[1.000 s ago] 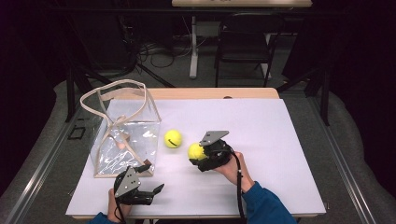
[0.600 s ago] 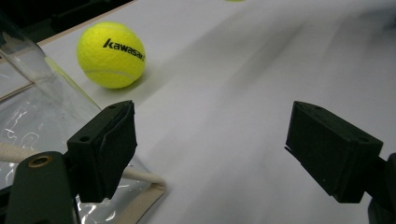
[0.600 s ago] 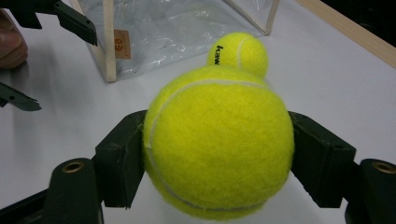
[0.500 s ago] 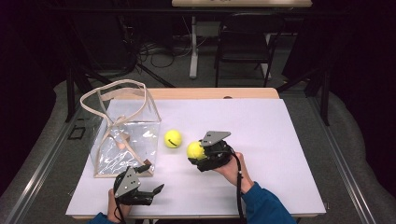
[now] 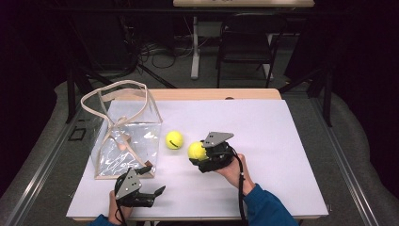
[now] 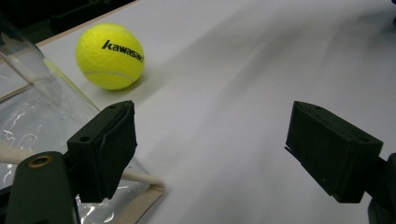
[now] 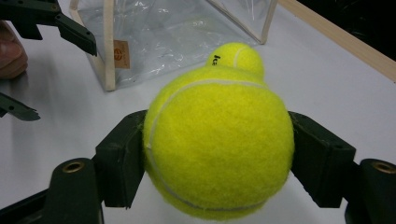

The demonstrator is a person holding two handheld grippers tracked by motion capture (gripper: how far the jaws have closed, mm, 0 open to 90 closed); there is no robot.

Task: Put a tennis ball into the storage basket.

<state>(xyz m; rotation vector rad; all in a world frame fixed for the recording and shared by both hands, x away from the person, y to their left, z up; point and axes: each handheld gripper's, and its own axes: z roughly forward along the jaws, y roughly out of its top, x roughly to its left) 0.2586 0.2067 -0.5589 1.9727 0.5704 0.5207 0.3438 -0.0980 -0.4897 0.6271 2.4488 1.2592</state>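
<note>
**Right tool grips one tennis ball beside a clear bag**

The bench (image 5: pixel 282 141), covered in a white sheet with a wooden edge along the far side, carries everything. Behind it on the floor stand a dark chair (image 5: pixel 244 42) and a tangle of cables (image 5: pixel 160 52).

On the left part of the bench stands a clear plastic bag (image 5: pixel 127 141) with beige trim and looped handles, upright and open at the top. Its near corner sits just beside the left tool (image 5: pixel 153 195), which rests low near the front edge with its jaws spread wide and nothing between them; in the left gripper view the bag's trimmed corner lies right by one jaw.

A loose tennis ball (image 5: pixel 174 140), printed with black lettering, lies on the sheet between the bag and the right tool, close to both, on the straight line from the held ball to the bag.

The right tool (image 5: pixel 197 155) lies near the middle of the bench, pointing left toward the bag, the person's hand (image 5: pixel 233 169) wrapped behind it in a blue sleeve. Its jaws are clamped on the held tennis ball (image 7: pixel 217 144), one pad pressing each side.
</note>
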